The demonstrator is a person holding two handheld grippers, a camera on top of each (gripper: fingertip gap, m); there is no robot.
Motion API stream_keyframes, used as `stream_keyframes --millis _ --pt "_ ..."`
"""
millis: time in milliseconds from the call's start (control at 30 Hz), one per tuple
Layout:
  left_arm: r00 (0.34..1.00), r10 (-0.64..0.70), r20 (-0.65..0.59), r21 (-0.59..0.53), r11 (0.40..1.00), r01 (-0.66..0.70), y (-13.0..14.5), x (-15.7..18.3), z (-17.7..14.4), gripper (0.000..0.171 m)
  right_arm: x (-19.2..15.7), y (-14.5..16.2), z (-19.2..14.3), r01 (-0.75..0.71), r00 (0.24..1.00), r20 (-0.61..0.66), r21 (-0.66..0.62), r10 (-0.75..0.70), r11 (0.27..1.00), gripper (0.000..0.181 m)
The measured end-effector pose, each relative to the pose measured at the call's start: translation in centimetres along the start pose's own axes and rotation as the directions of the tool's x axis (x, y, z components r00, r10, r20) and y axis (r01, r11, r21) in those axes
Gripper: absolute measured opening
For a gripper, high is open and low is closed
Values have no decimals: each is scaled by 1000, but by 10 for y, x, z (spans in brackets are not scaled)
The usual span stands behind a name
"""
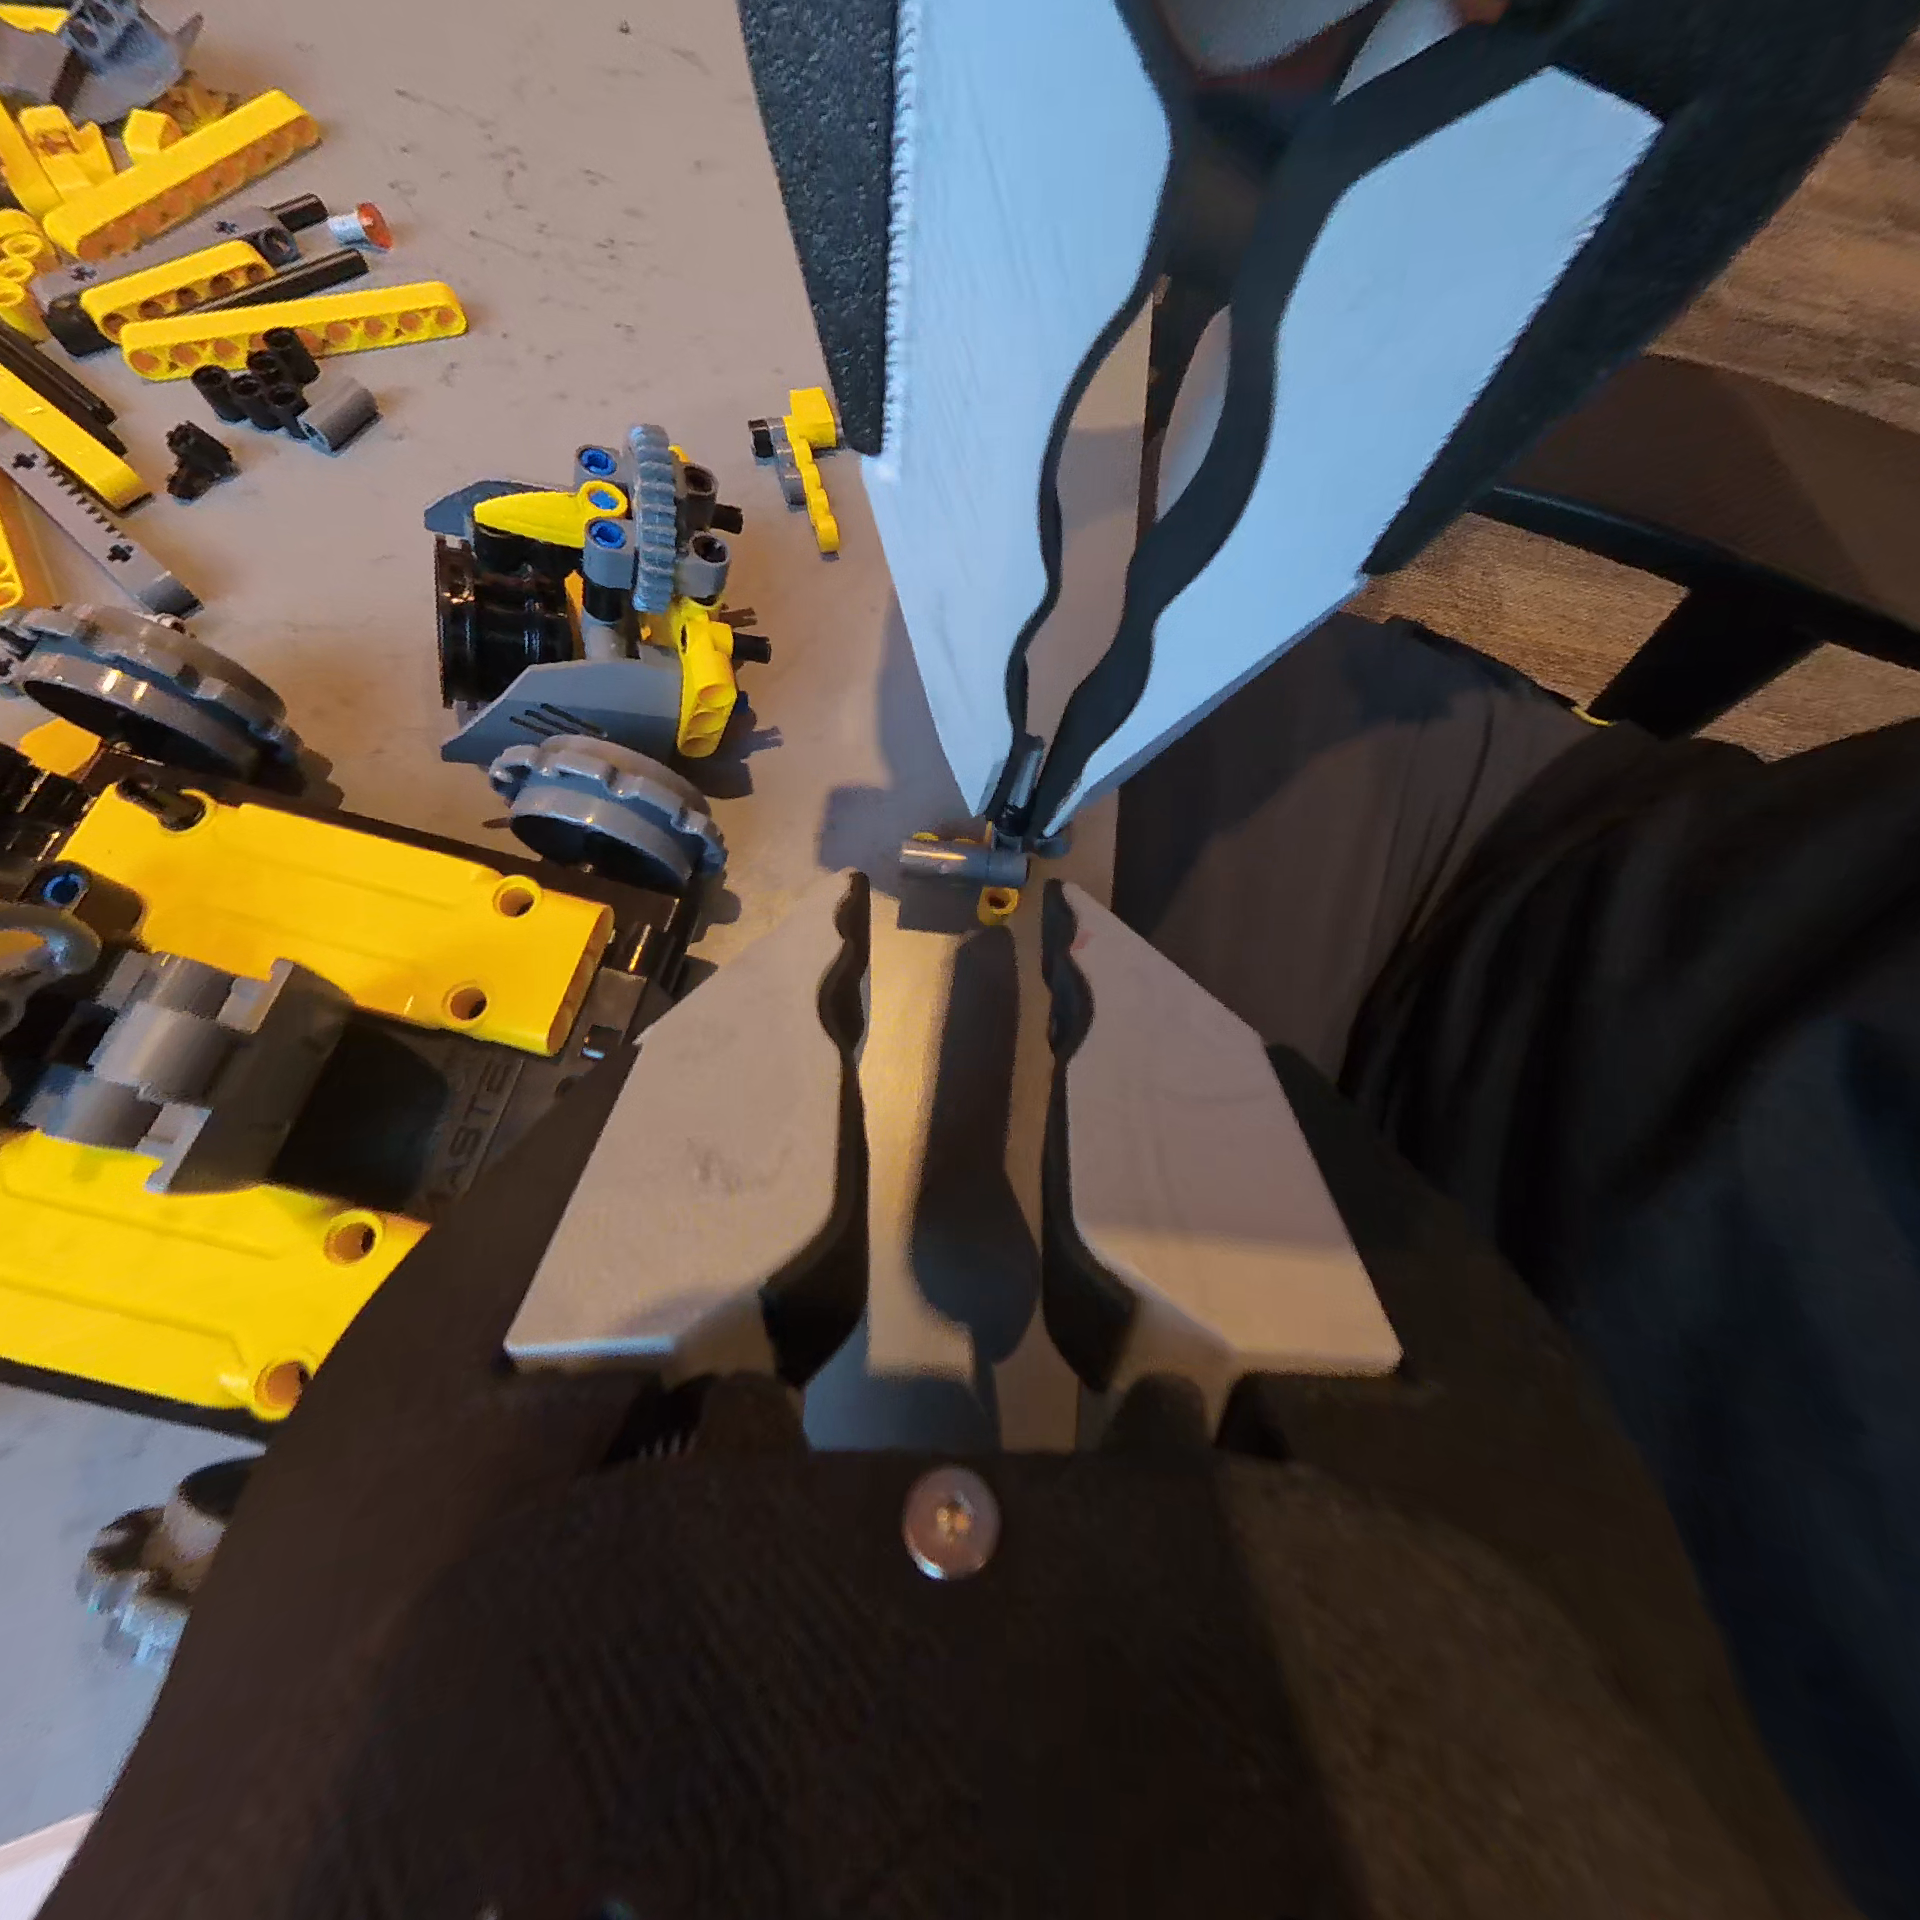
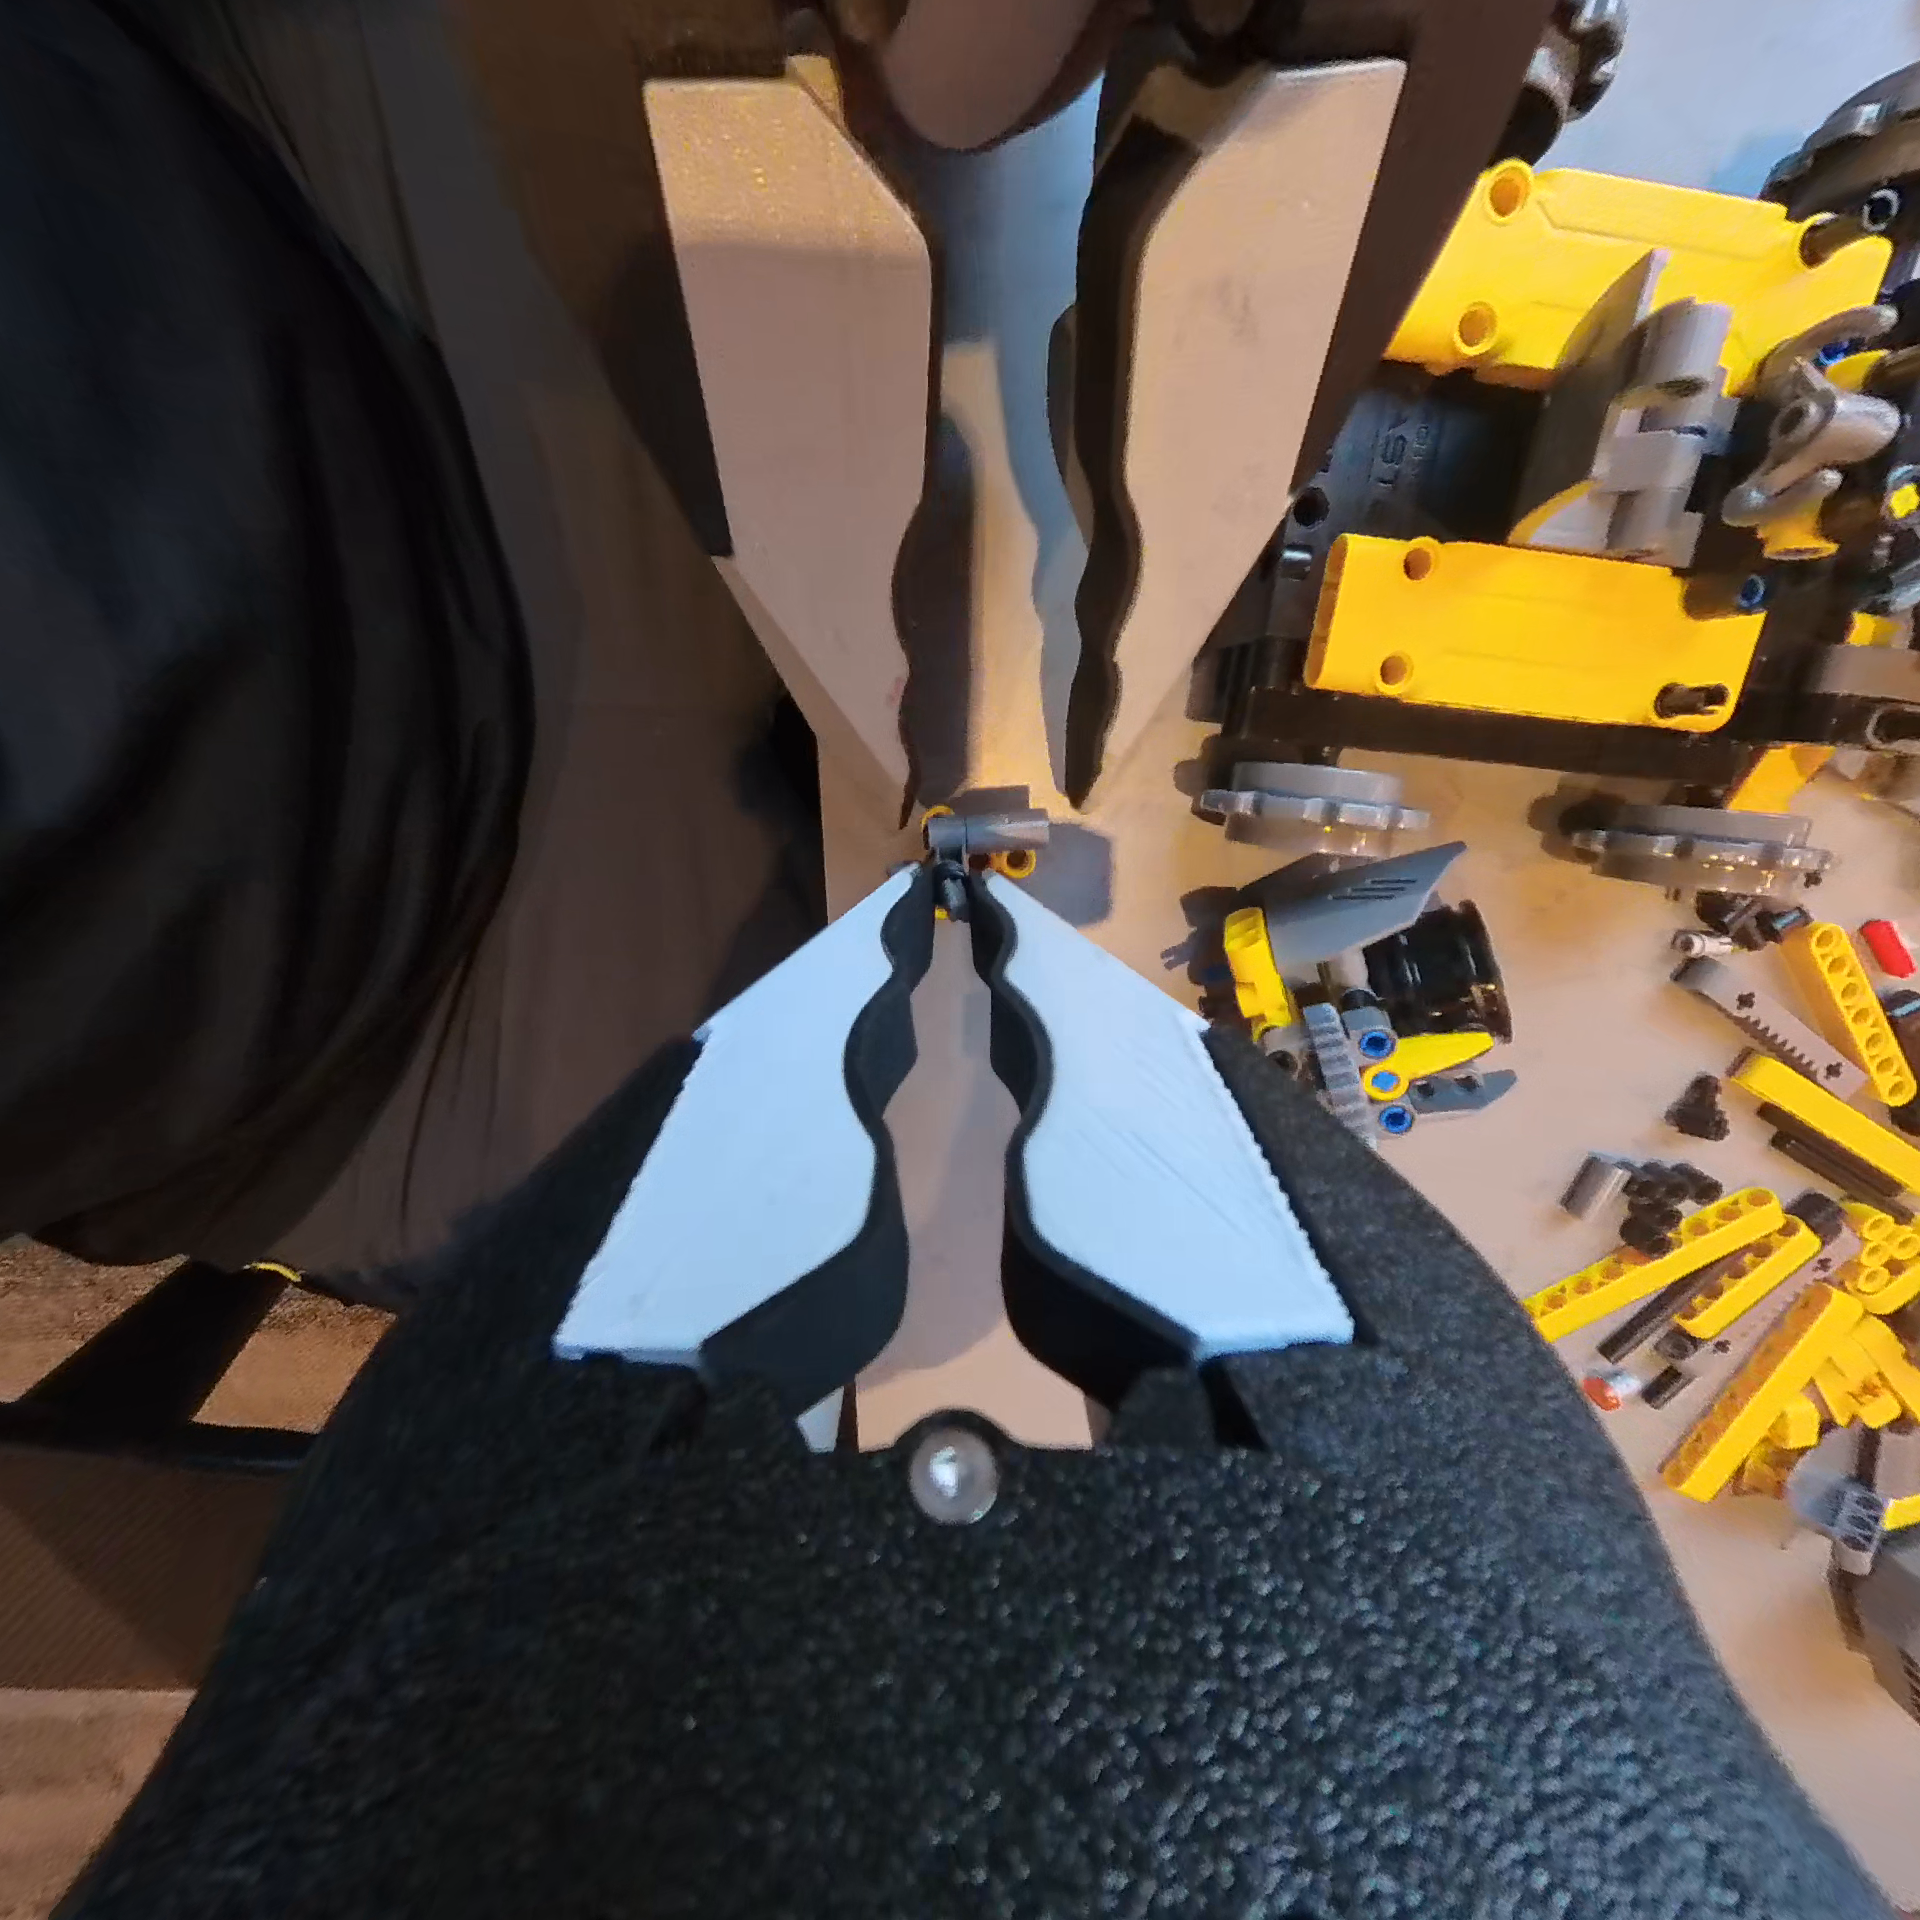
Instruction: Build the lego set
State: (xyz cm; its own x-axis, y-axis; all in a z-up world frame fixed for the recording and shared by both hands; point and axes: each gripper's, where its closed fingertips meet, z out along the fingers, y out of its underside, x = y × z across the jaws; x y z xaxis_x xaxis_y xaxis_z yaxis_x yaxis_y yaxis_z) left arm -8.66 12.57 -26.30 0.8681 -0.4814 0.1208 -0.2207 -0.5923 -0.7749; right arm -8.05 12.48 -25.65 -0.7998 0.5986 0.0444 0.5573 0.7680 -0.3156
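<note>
A small grey and yellow connector piece lies near the table's edge; it also shows in the right wrist view. My right gripper, with white fingers, is shut on a thin dark pin at that piece's end. In the left wrist view it comes down from above. My left gripper, with grey fingers, is open and empty. Its tips stand just short of the piece, one to each side. In the right wrist view it faces my right gripper across the piece.
A large yellow and black brick vehicle stands close by. A small sub-assembly with a grey gear, grey wheel hubs and loose yellow beams lie on the table. A person's dark clothing is beyond the edge. My left and right fingertips are right by each other.
</note>
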Motion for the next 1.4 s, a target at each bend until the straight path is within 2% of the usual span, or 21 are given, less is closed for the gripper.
stream_keyframes --millis 267,467,533,633,767,900,1033,1167,1300,1400 --pt "999 18 -30 -10 1000 -19 -2 1 4 24 0 -1 0 11 1000 -5 -3 -11 1000 6" --pt "999 23 -48 -17 1000 -24 -2 1 5 24 0 -2 1 -3 1000 2 12 3 1000 6" --pt "998 40 -56 -76 996 -44 6 3 10 24 -4 -2 7 16 1000 8 11 -17 1000 5" --pt "998 68 -9 -65 996 -68 4 -2 9 24 0 0 7 66 997 -47 -5 -66 998 5" --pt "999 44 -28 -67 997 -46 5 -2 10 24 0 0 8 -6 1000 -7 40 6 999 6" --pt "998 52 -27 -65 996 -54 5 -1 10 24 0 -1 5 -44 999 -22 118 47 992 7" --pt "999 47 -16 -64 997 -48 7 -3 8 24 2 -10 -13 -143 988 -14 303 154 942 28" --pt "997 83 7 -19 996 -83 4 -1 1 24 4 2 -9 -214 971 -25 366 239 906 34" --pt "975 188 122 55 979 -196 -5 -3 -11 24 -12 -9 -8 -336 941 135 476 309 813 46" --pt "902 335 271 80 927 -368 -9 -2 -23 24 -9 -14 -11 -421 905 207 543 371 726 52"
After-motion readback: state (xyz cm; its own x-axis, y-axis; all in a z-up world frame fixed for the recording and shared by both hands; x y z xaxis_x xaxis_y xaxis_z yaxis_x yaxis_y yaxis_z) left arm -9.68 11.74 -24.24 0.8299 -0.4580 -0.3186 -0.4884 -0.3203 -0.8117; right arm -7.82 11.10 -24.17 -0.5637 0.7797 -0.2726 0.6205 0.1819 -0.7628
